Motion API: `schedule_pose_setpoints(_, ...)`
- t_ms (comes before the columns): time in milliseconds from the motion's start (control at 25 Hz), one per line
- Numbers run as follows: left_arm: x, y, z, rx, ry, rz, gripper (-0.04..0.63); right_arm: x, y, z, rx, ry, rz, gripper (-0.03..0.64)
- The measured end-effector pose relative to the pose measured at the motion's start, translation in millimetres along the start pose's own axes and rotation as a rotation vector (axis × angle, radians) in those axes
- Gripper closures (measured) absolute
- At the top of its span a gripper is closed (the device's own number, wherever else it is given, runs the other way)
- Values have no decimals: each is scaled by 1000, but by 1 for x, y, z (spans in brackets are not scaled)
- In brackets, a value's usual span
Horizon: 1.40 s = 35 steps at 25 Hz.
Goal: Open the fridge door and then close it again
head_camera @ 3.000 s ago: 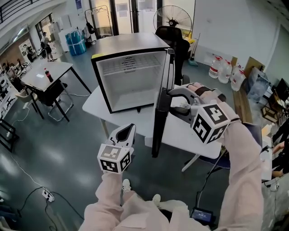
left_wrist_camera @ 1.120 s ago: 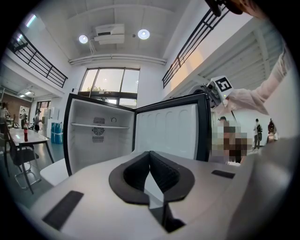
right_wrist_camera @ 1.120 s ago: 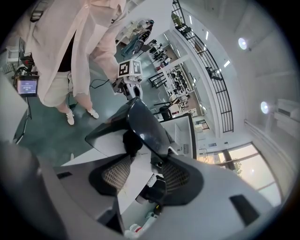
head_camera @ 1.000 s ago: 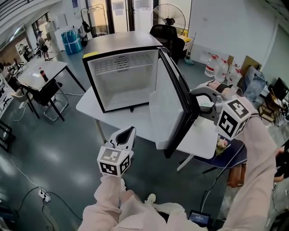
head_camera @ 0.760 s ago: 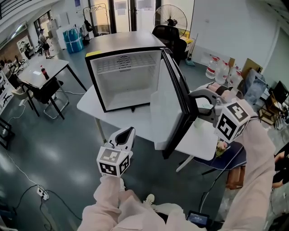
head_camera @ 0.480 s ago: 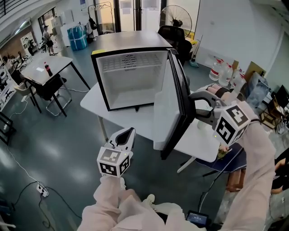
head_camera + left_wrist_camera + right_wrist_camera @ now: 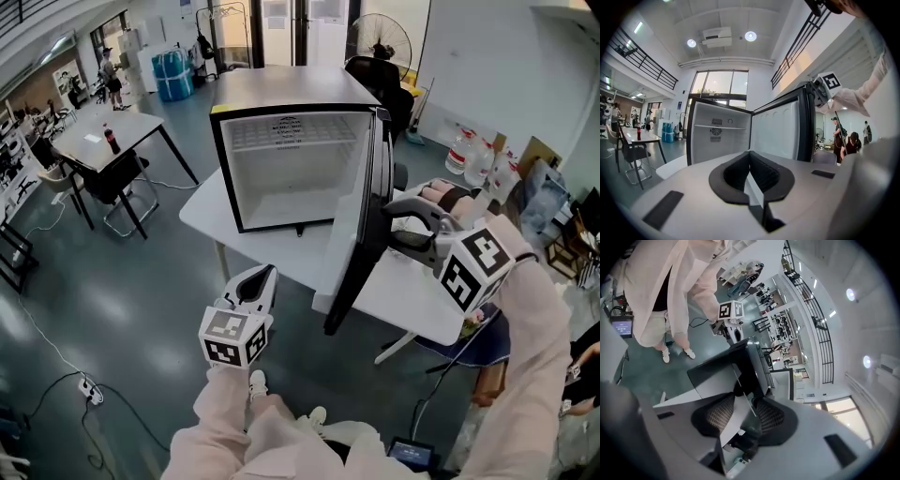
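Note:
A black mini fridge (image 7: 281, 169) with a white, empty inside stands on a white table (image 7: 272, 248). Its door (image 7: 361, 234) hangs open, almost edge-on to me in the head view. My right gripper (image 7: 398, 222) is at the door's free edge. Its jaws are closing, and in the right gripper view the door's dark edge (image 7: 752, 373) runs between them with a gap still showing at the pads. My left gripper (image 7: 258, 279) hovers low in front of the table, shut and empty, pointing at the fridge (image 7: 717, 140).
A black table (image 7: 103, 131) with a red bottle and a chair (image 7: 117, 183) stand at the left. An office chair (image 7: 380, 84) and a fan (image 7: 380, 42) are behind the fridge, water jugs (image 7: 473, 155) at the right. A cable (image 7: 84, 384) lies on the floor.
The door has swung from wide open back toward the fridge, with my right gripper moving along at its edge. The left gripper has shifted only slightly.

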<state>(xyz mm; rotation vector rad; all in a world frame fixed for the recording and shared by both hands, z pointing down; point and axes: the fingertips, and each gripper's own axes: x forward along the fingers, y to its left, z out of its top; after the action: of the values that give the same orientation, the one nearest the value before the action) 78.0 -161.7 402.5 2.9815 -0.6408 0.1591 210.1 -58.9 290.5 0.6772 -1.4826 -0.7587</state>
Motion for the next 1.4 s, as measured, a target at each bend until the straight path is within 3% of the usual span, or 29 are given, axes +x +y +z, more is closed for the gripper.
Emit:
schedule_pose_setpoints(600,-4,54,0,-27,11,33,584,44,-36,34,-59,-26,49,489)
schedule_pose_setpoints(1400,17,143,13,-29,-6,28,584,125,-100,70,-18,-46,65,503)
